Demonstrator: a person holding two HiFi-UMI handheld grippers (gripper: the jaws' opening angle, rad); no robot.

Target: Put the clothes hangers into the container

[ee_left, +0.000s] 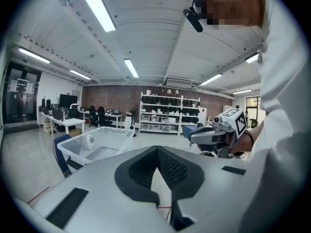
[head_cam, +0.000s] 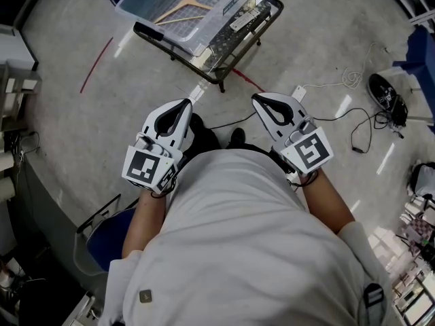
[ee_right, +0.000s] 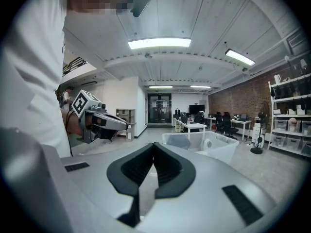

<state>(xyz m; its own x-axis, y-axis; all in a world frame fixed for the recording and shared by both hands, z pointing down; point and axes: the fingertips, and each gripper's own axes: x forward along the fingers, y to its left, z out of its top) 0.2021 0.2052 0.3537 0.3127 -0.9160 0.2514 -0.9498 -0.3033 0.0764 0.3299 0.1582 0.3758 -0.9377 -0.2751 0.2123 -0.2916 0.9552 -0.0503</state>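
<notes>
Left gripper [head_cam: 182, 107] and right gripper [head_cam: 262, 102]: jaws pressed together, nothing between them. Both are held close in front of the person's torso, well apart from the load, which reads as a rest position. One wooden hanger [head_cam: 173, 10] lies inside the clear container [head_cam: 146, 15]. The container sits on a black stand [head_cam: 224, 66] ahead.

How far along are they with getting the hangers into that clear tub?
Done: at least one wooden hanger lies inside the container. In hand: nothing; the left gripper and right gripper both have their jaws closed and empty, held near the person's waist. Left to do: unclear, since no other hanger shows in any view.
</notes>
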